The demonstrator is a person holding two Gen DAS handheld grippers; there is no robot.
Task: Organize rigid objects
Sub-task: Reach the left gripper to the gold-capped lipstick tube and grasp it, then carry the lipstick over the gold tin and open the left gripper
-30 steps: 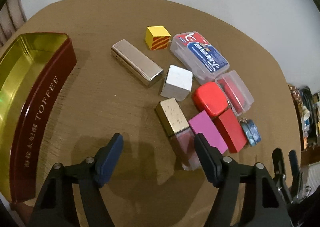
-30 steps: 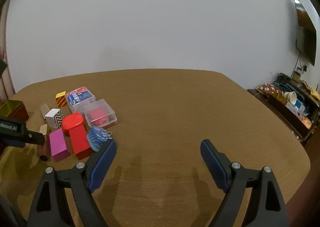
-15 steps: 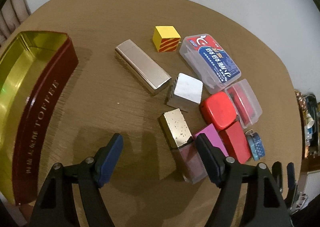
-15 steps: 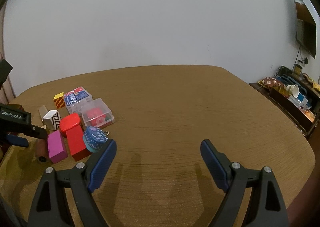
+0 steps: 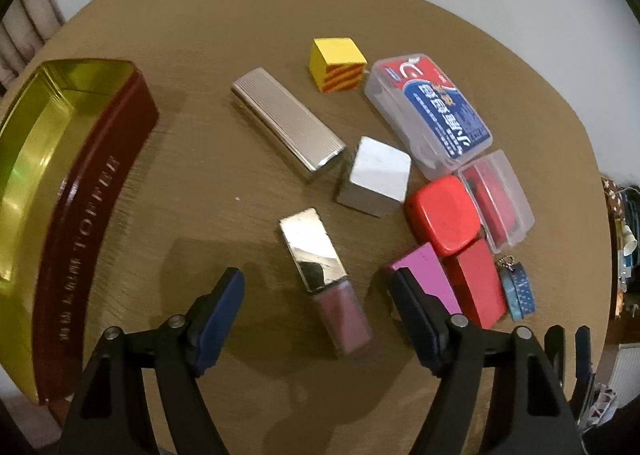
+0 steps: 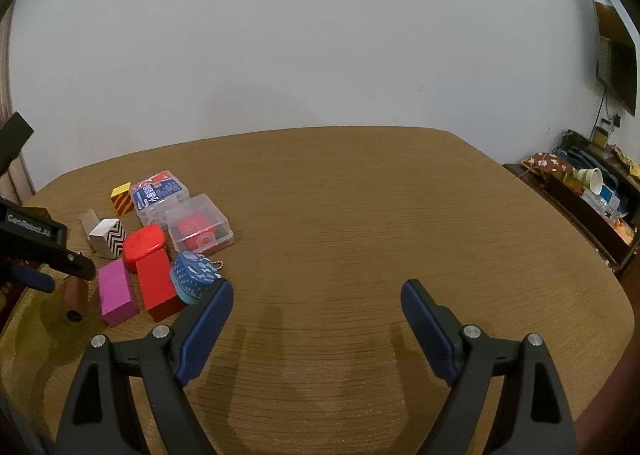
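Note:
A small bottle (image 5: 324,275) with a gold cap and a pinkish glass body lies flat on the brown table (image 5: 224,183). My left gripper (image 5: 316,281) points steeply down over it, open, with the bottle between its fingers and a gap on both sides. Beside the bottle lie a pink block (image 5: 424,275), a red block (image 5: 476,283), a red rounded tin (image 5: 442,215) and a white cube (image 5: 376,175). My right gripper (image 6: 316,291) stands open over bare table, to the right of the same cluster, with nothing in it.
A dark red toffee tin (image 5: 92,191) with a gold inside stands open at the left. Farther back lie a long silver case (image 5: 288,123), a yellow striped cube (image 5: 338,65), two clear plastic boxes (image 5: 432,107) (image 5: 496,199) and a blue dotted charm (image 5: 518,291). Cluttered shelf (image 6: 584,191) at the right.
The left gripper has shifted over the bottle, which was by its right finger and now lies between the two fingers. The right gripper has stayed put.

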